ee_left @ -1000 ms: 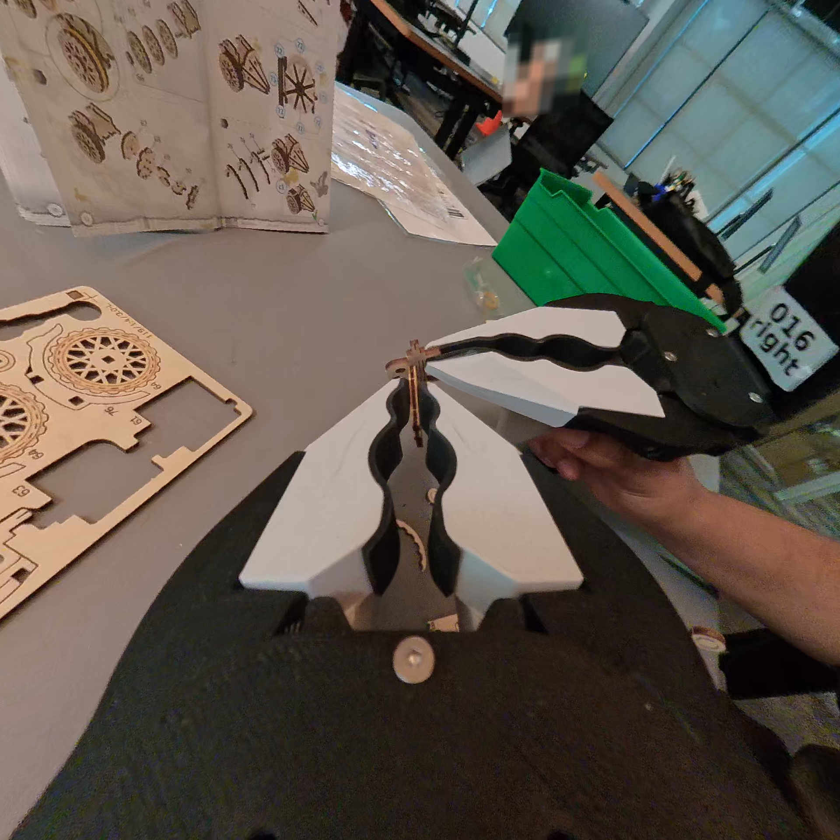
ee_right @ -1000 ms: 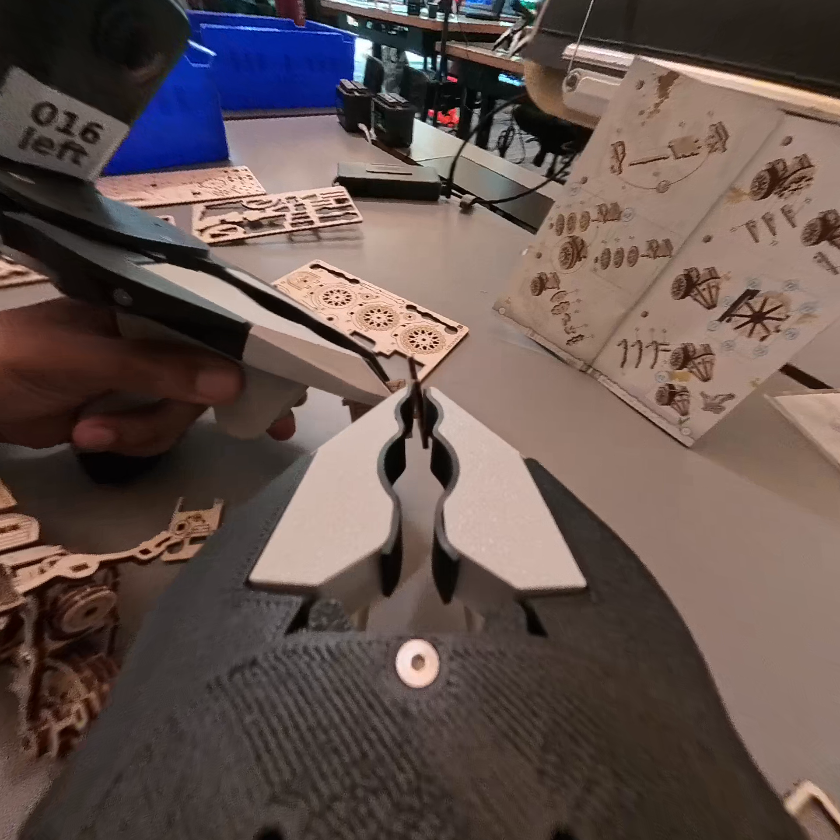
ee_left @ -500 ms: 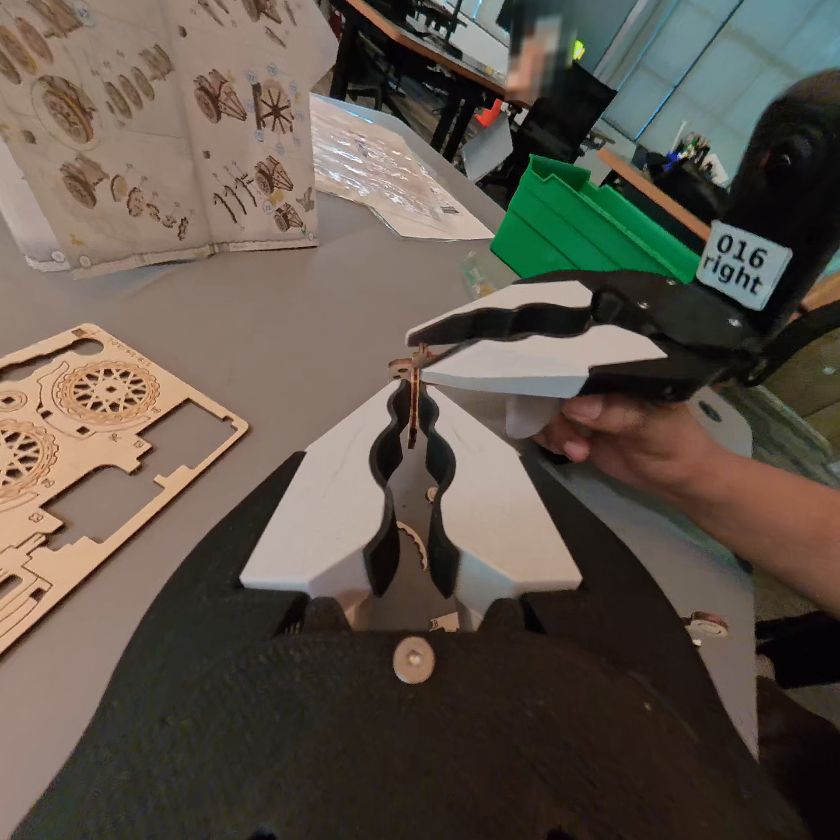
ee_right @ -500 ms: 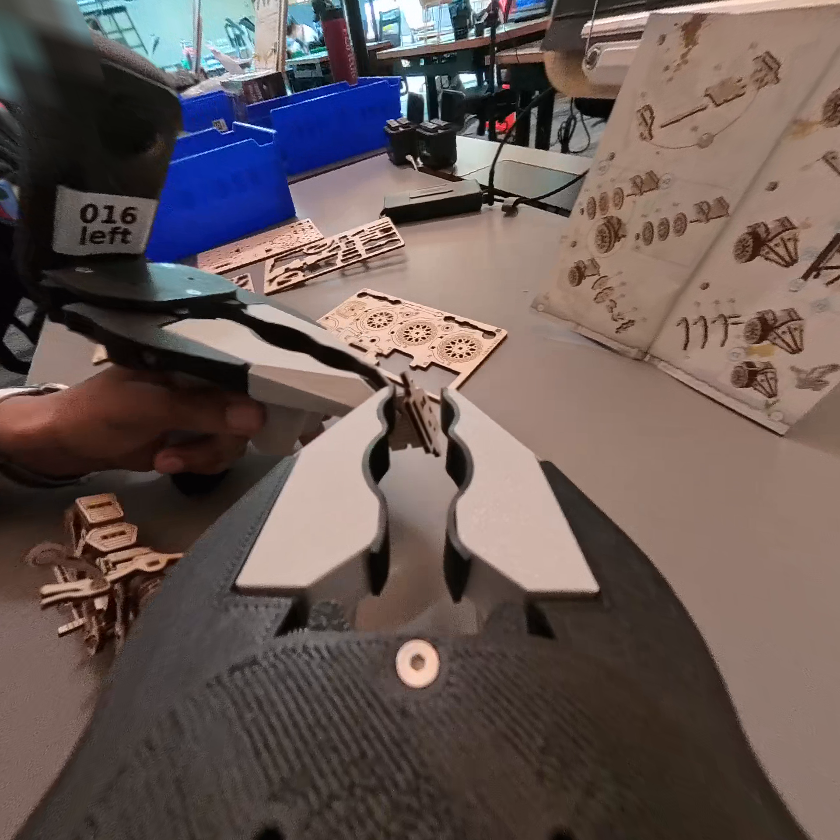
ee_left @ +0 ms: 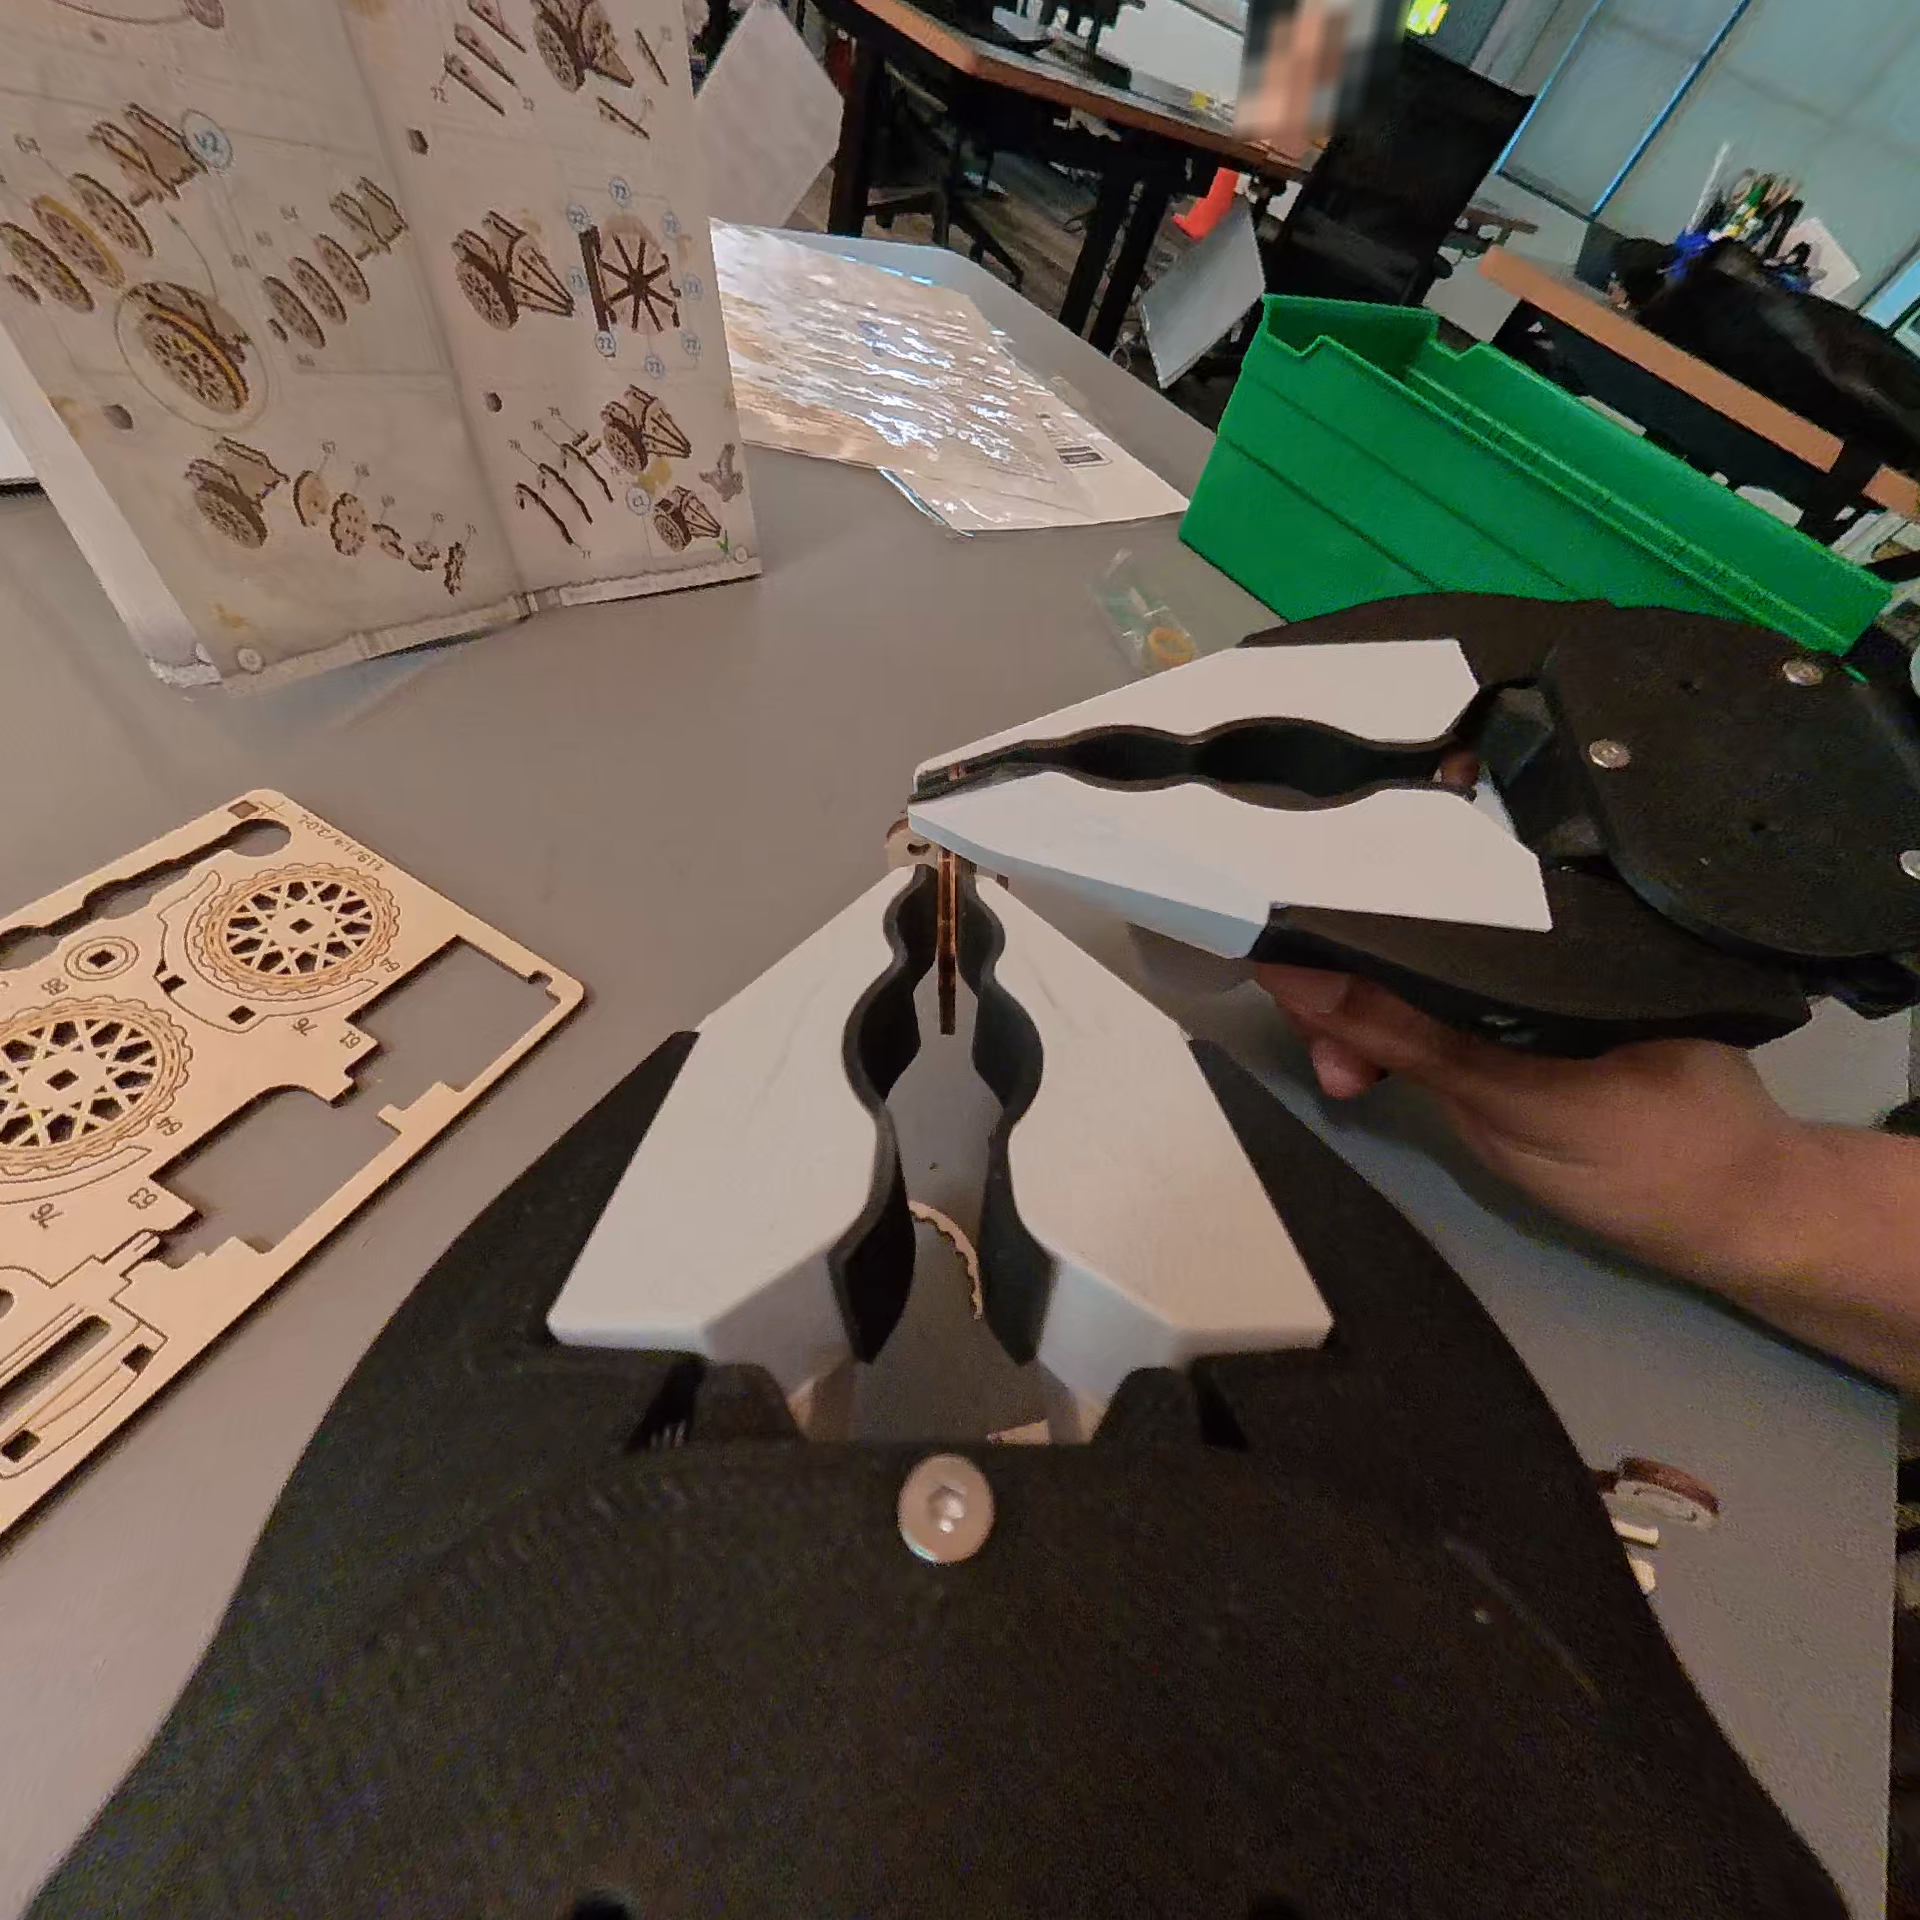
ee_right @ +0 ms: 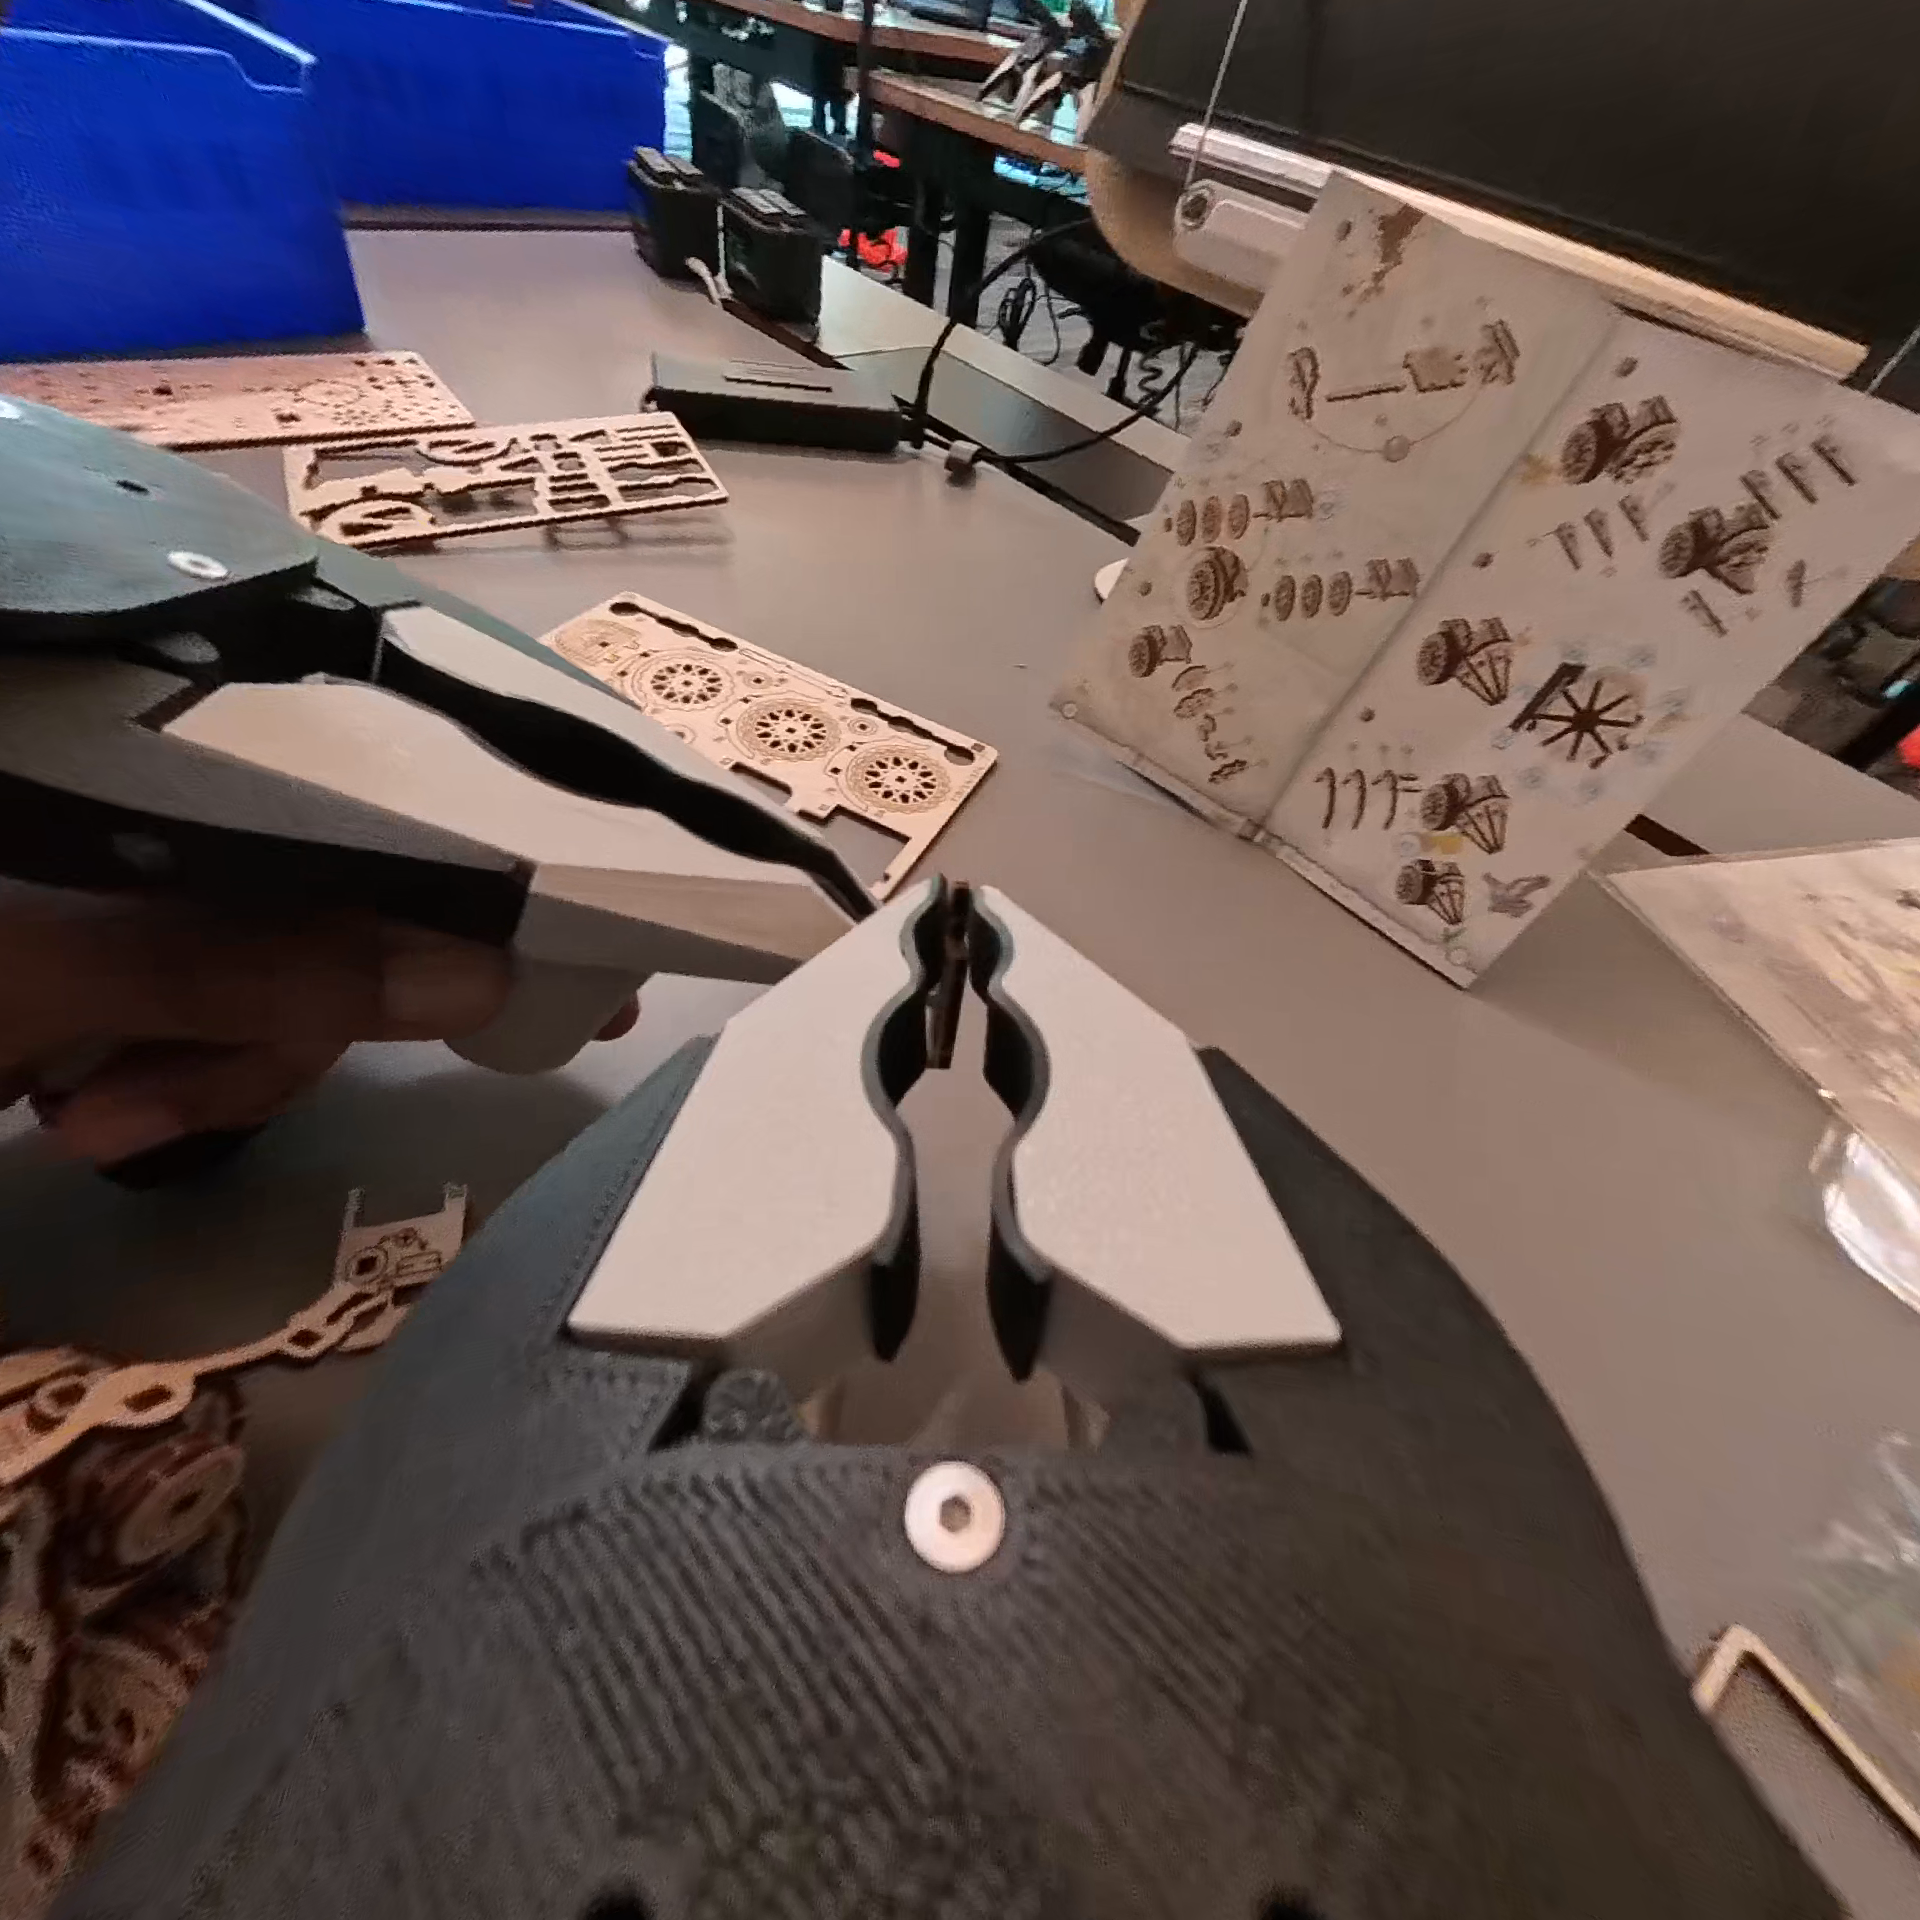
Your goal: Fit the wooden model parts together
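In the left wrist view my left gripper is shut on a thin flat wooden part, held edge-on between its tips above the grey table. My right gripper comes in from the right, held by a hand, and is shut on a small wooden part that meets the top of the left one. In the right wrist view my right gripper pinches a thin wooden part, and the left gripper touches it from the left. The joint itself is hidden by the fingertips.
A laser-cut wooden sheet with wheels lies at the left. A standing instruction sheet, a plastic bag and a green bin are behind. Assembled wooden parts, more sheets and blue bins show in the right wrist view.
The right gripper's jaws stood wider apart around the part half a second ago and are now closed on it. Both grippers have stayed tip to tip, with small shifts and tilts.
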{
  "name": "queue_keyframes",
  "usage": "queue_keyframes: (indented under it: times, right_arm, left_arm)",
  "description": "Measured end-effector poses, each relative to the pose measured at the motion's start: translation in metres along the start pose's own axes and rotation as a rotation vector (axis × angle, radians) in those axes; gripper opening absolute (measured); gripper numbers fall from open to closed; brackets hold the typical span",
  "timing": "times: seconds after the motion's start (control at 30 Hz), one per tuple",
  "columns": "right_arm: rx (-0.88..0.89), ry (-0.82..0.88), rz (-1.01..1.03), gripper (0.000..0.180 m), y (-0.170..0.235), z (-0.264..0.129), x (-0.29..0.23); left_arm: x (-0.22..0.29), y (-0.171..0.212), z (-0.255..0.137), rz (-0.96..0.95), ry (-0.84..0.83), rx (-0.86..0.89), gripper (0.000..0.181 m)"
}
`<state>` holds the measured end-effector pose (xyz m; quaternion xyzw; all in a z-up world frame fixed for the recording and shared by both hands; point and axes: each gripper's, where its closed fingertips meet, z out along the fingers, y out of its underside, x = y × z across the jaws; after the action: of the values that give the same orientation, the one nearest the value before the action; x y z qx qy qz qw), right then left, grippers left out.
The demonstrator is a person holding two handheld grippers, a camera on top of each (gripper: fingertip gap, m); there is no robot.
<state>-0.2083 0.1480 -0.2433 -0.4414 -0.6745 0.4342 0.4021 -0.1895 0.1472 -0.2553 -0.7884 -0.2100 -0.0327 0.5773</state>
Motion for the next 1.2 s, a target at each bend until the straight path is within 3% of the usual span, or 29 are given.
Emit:
queue_keyframes:
  times: [0.03,0.13,0.3,0.63,0.73,0.9,1.2]
  right_arm:
    - [0.007,0.007,0.014,0.003,0.000,0.000,0.001]
    - [0.060,-0.065,0.058,0.003,-0.005,0.000,-0.002]
    - [0.169,-0.283,0.373,0.031,-0.017,-0.013,0.012]
    - [0.013,-0.845,0.603,0.041,-0.006,-0.036,-0.030]
    - [0.011,-0.962,0.625,0.030,-0.011,-0.044,-0.046]
    - [-0.024,-0.946,0.578,0.026,-0.009,-0.043,-0.046]
    - [0.034,-0.945,0.720,0.026,-0.019,-0.037,-0.036]
  left_arm:
    - [0.000,0.000,0.000,-0.002,0.001,0.001,0.002]
    - [0.000,-0.004,-0.004,-0.069,0.064,0.036,0.002]
    - [-0.004,-0.010,-0.010,-0.246,0.214,0.088,0.001]
    - [0.033,-0.010,-0.036,-0.321,0.687,-0.010,0.001]
    - [0.037,-0.006,-0.038,-0.277,0.710,-0.042,0.001]
    - [0.037,-0.006,-0.037,-0.301,0.705,-0.065,0.002]
    - [0.031,-0.015,-0.035,-0.342,0.667,-0.011,0.002]
